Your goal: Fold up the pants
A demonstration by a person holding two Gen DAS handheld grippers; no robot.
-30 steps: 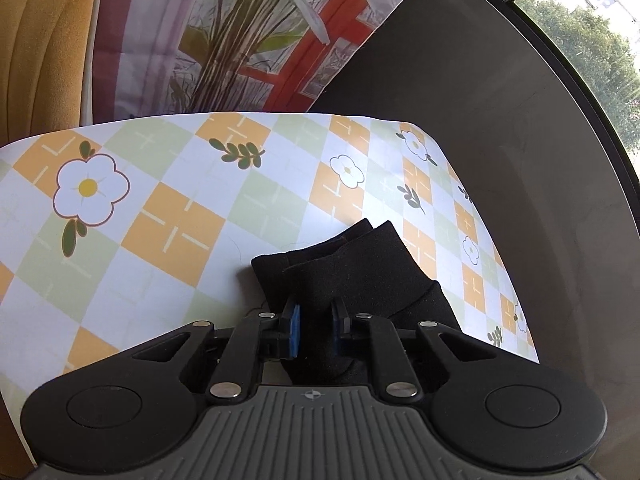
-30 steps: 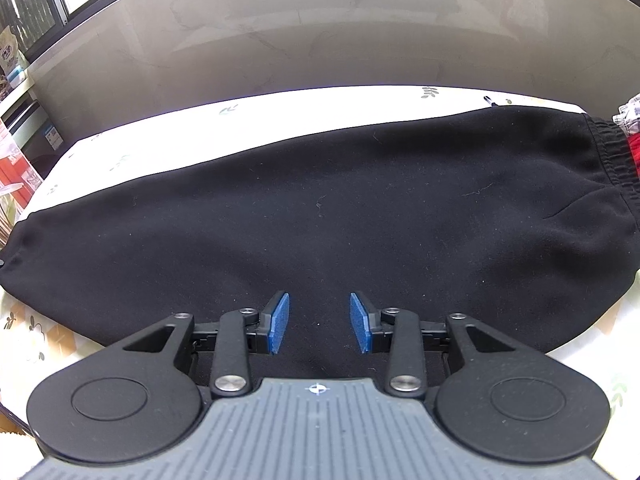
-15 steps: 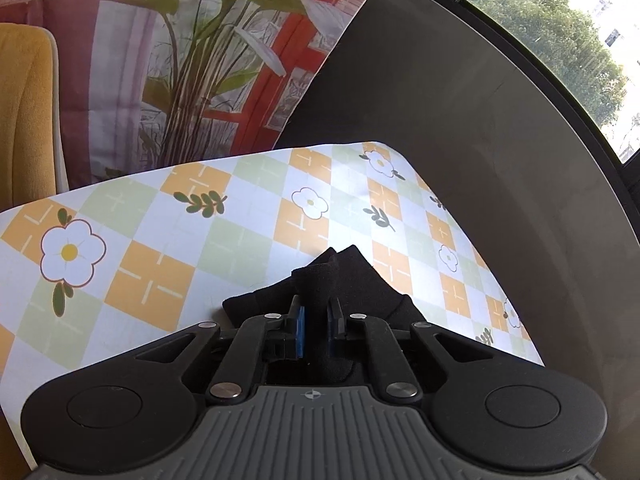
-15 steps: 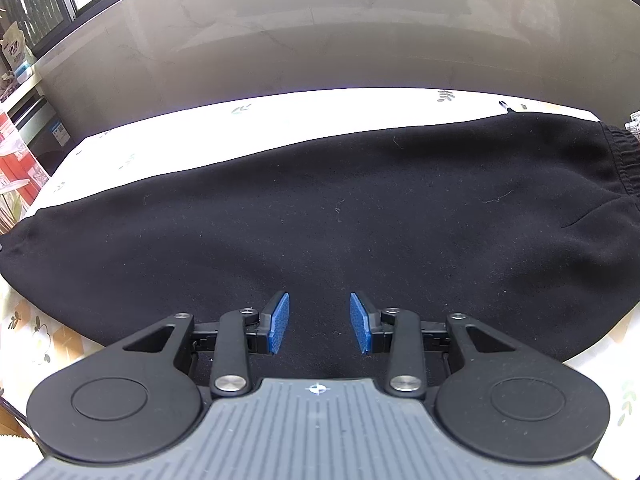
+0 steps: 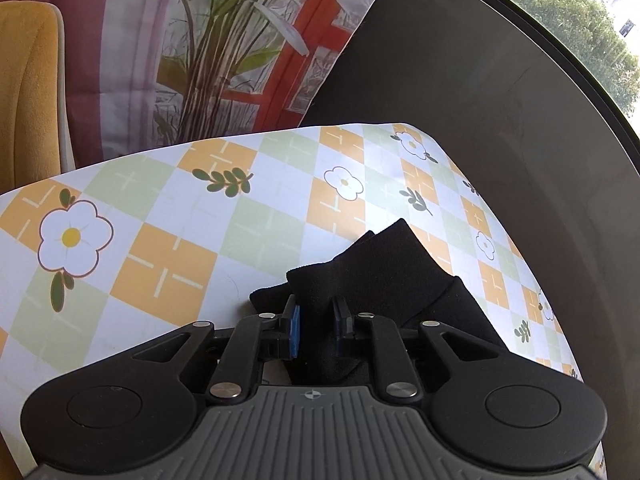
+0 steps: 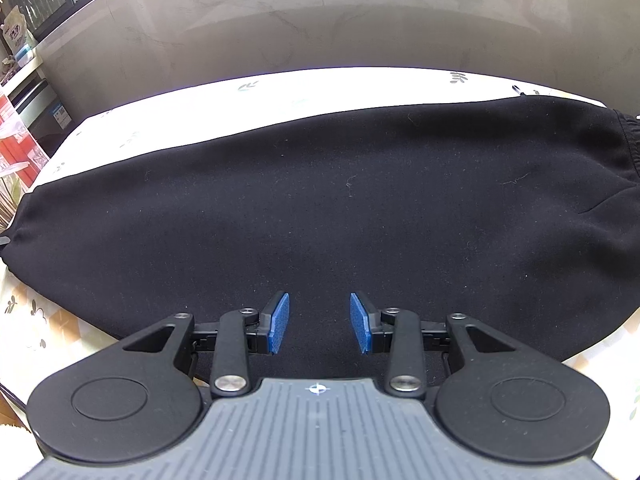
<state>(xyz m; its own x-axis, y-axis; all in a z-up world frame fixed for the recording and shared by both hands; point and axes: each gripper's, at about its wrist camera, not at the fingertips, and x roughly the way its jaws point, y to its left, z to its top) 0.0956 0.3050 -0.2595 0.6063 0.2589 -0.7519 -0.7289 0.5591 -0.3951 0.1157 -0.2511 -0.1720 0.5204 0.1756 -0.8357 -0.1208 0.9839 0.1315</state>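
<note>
The black pants (image 6: 320,208) lie flat lengthwise across the table, waistband at the far right (image 6: 628,148), leg cuffs at the left. In the left wrist view, my left gripper (image 5: 316,328) is shut on the black cuff end of the pants (image 5: 380,272), which bunches up between the blue pads above the checked tablecloth (image 5: 180,240). My right gripper (image 6: 319,322) is open and empty, hovering over the near edge of the pants at their middle.
A yellow chair (image 5: 28,88) and a plant-print curtain (image 5: 224,52) stand beyond the table's far edge on the left side. A grey wall (image 6: 320,20) runs behind the table. Shelves with boxes (image 6: 20,92) stand at the far left.
My left gripper closed on the cuff half a second ago and has since lifted and tilted it. My right gripper drifted slightly over the pants, still open.
</note>
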